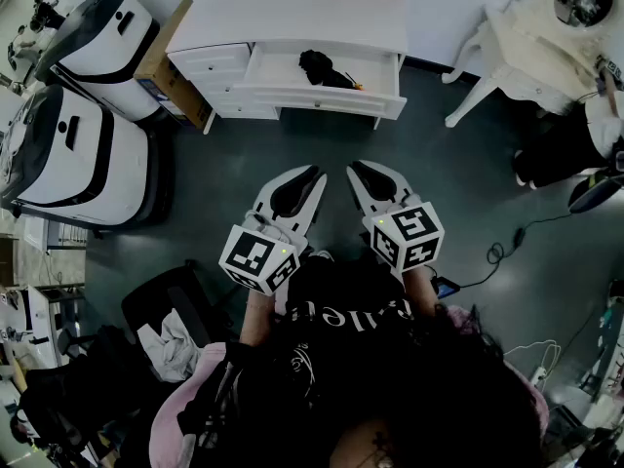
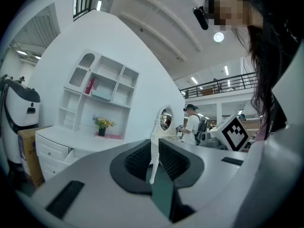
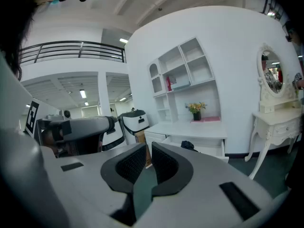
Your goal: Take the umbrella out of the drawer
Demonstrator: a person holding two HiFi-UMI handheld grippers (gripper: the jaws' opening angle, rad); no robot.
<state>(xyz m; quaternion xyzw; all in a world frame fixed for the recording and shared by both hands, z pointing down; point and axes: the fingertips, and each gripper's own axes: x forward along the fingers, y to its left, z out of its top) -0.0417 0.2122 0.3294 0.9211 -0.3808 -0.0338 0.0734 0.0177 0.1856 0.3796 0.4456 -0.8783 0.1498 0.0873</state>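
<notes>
A black folded umbrella point(image 1: 325, 69) lies in the open drawer point(image 1: 322, 98) of a white desk point(image 1: 292, 18) at the top of the head view. Both grippers hang side by side over the dark floor, well short of the drawer. My left gripper point(image 1: 317, 175) is shut with nothing in it, its dark pads point(image 2: 140, 158) close together. My right gripper point(image 1: 356, 169) is shut and empty too. The right gripper view looks along its jaws point(image 3: 148, 158) at the drawer point(image 3: 209, 149) and the umbrella point(image 3: 188, 146). The left gripper point(image 2: 154, 151) points past the desk point(image 2: 52, 148); no umbrella shows there.
Two large white-and-black machines point(image 1: 78, 144) and a cardboard box point(image 1: 171, 71) stand left of the desk. A white vanity with a round mirror point(image 1: 546, 27) stands at the right. Cables point(image 1: 507, 247) lie on the floor. A black chair with cloth point(image 1: 166, 330) sits beside me. Another person point(image 2: 192, 125) stands far off.
</notes>
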